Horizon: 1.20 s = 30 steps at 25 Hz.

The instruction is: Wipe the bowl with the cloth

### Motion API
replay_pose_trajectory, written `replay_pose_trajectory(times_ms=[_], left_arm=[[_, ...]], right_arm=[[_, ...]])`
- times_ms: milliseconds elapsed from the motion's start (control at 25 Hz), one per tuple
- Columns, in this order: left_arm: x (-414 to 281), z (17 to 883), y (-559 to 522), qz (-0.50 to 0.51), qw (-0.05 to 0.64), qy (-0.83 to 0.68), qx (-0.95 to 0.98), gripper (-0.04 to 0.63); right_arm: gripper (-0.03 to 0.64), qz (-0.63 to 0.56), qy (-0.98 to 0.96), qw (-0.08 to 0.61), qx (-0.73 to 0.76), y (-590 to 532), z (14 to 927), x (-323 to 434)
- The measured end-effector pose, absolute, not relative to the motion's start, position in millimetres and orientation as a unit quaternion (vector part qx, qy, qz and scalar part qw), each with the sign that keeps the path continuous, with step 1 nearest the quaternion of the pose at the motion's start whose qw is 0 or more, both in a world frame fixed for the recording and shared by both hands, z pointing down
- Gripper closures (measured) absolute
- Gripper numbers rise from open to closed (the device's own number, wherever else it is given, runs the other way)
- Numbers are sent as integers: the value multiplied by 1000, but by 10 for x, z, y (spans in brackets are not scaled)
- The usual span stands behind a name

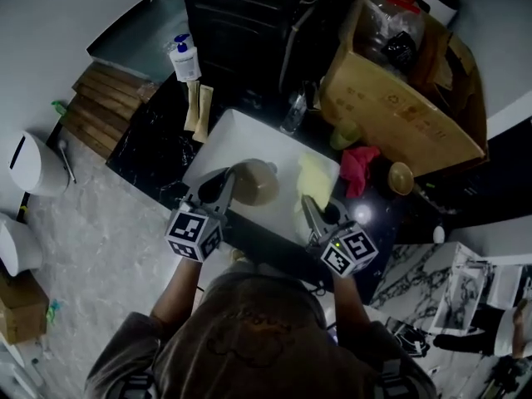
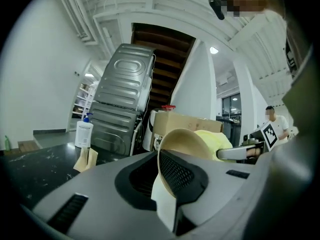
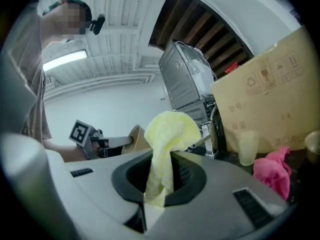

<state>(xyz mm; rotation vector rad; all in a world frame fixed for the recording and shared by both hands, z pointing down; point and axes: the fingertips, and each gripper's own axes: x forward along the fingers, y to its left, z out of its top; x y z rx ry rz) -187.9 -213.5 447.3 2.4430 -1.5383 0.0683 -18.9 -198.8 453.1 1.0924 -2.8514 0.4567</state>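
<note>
- Gripping one two-jaw tool in each hand, a person leans over a black marble bench [image 1: 154, 148]; the marker cubes sit nearest the body.
- Left claw [image 1: 229, 181] [image 2: 167, 184] is pinched narrow on the rim of a tan bowl [image 1: 253, 183] [image 2: 185, 141], one jaw inside the wall and one outside, with the bowl tipped on its side.
- Right claw [image 1: 309, 206] [image 3: 160, 184] is clamped on a pale yellow cloth [image 1: 314, 177] [image 3: 170, 129], which bunches up above the jaws.
- Bowl and cloth are held side by side, close together, above a white sink [image 1: 237, 135] set in the bench; whether they touch cannot be told.
- Just past the sink's right corner lie a crumpled pink cloth [image 1: 357, 166] [image 3: 272, 171], a pale cup [image 1: 343, 135] [image 3: 247, 148] and a small tan dish [image 1: 401, 177].
- A faucet [image 1: 293, 113] stands at the sink's far edge.
- Farther right is an open cardboard box [image 1: 391, 106] [image 3: 270, 99].
- At the far left of the bench stands a white pump bottle [image 1: 184, 59] [image 2: 83, 133].
</note>
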Motion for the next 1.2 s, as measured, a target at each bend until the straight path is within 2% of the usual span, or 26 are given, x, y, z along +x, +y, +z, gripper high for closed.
replay_pose_trajectory(times_ms=[200,840,1200], left_arm=[[-1623,4424,-2234,36,117,-477,870,571],[-846,4646,-2212,242,156,-182,940,571],[-666,4746,-2209,285,166,-144,933,568]], right_arm=[[586,124,-924,54,357,-2180,4581,-123],[586,51,-964,191,176,-2206,4843,-286],[589,27,-961,230,151,-2035,4953,-250]])
